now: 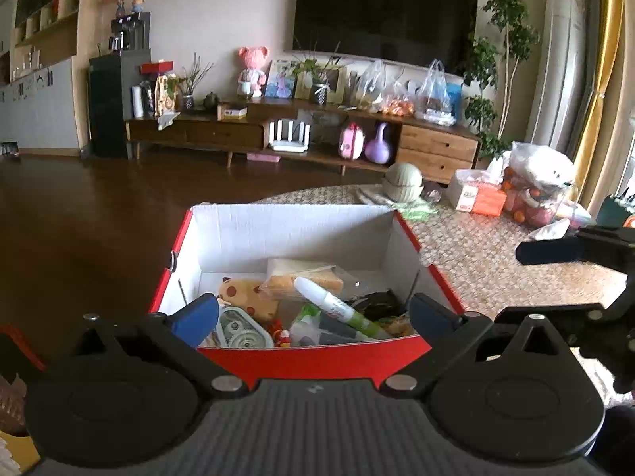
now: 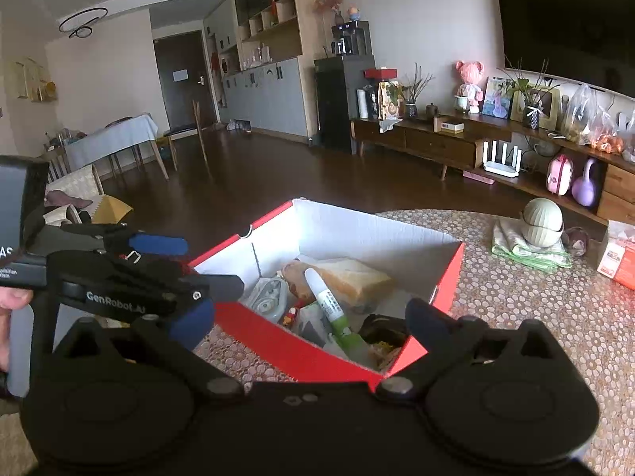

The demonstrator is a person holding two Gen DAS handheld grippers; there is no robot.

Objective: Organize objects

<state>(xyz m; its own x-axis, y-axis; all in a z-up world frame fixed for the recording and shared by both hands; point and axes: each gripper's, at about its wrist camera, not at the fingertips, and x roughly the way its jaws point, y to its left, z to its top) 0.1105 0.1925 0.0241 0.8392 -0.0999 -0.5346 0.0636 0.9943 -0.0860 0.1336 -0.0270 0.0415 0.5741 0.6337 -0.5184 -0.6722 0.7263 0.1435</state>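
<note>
Left gripper [image 1: 313, 313]: fingers spread wide and empty, held over the near rim of the box; in the right wrist view it shows at the left side [image 2: 186, 261], side on.
Right gripper [image 2: 311, 321]: jaws wide apart, nothing between them, poised over the box's near corner.
Box [image 1: 293, 224]: red outside, white inside, open-topped, straight ahead of both tools on the woven table mat [image 1: 488, 261].
Marker [image 1: 337, 307]: white barrel with a green end, lying slantwise on top of the pile, between the left fingers' line of sight.
Bagged bread [image 2: 357, 277]: beyond the marker, towards the far wall.
Spotted soft toy [image 1: 246, 295]: ahead-left of the left tool.
Dark item [image 2: 383, 327]: just ahead of the right finger; possibly a pouch, too murky to tell.
Hand [image 2: 8, 309]: at the left edge, holding the left tool's handle.
</note>
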